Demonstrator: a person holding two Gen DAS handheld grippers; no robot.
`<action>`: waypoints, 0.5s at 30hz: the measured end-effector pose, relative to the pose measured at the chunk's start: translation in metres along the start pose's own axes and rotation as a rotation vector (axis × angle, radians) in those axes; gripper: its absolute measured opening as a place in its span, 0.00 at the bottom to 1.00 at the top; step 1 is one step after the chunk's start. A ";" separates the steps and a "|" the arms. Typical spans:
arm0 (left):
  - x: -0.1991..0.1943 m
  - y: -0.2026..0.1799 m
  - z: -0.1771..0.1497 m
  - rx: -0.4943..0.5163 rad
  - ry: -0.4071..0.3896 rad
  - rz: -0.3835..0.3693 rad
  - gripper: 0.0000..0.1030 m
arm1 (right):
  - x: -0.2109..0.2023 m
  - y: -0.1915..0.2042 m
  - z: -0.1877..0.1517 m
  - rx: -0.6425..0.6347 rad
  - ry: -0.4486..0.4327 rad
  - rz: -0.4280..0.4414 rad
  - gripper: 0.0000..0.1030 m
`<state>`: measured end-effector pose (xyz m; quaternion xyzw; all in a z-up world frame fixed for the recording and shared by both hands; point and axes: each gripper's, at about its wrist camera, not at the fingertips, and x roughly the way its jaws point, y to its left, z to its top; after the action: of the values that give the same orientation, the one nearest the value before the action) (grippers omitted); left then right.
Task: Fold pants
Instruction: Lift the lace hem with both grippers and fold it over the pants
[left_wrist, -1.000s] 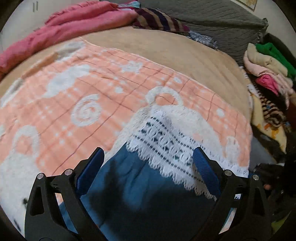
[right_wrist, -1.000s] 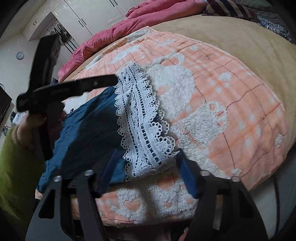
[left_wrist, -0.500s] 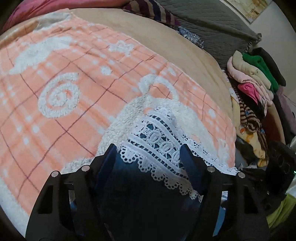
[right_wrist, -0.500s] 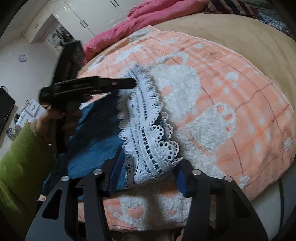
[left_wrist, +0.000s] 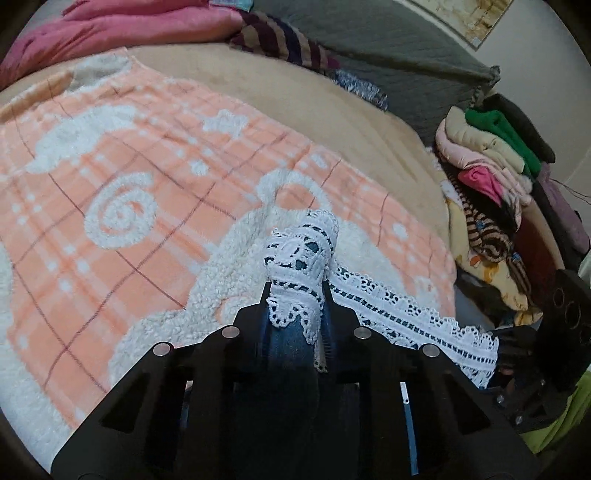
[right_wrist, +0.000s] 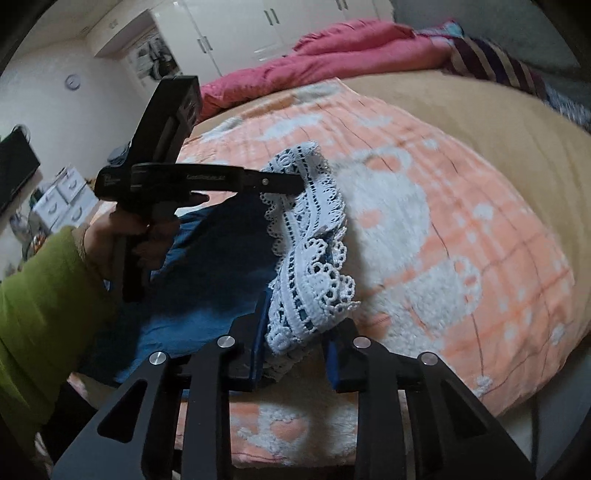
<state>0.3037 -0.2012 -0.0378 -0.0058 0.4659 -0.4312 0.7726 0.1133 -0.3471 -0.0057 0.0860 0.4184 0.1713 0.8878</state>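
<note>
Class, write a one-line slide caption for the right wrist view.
Both grippers have just closed on the white lace hem of blue pants over an orange blanket.

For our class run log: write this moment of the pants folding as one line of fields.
left gripper: closing, pinching white lace hem | right gripper: closing, pinching same hem | blue denim pants: cuff lifted off orange-and-white fleece blanket

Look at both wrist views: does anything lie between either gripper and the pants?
Nothing visible does. The left gripper and right gripper are each clamped directly on the pants' lace hem.
</note>
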 end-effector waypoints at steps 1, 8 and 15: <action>-0.006 -0.001 0.001 0.002 -0.016 -0.007 0.15 | -0.001 0.002 0.000 -0.010 -0.006 -0.001 0.24; -0.040 -0.001 0.000 0.002 -0.067 -0.004 0.15 | -0.008 0.033 0.005 -0.122 -0.063 0.011 0.24; -0.082 0.018 -0.025 -0.057 -0.115 0.009 0.15 | -0.005 0.073 0.006 -0.243 -0.084 0.034 0.24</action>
<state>0.2814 -0.1255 -0.0009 -0.0503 0.4329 -0.4131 0.7996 0.0985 -0.2815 0.0233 -0.0080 0.3554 0.2323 0.9053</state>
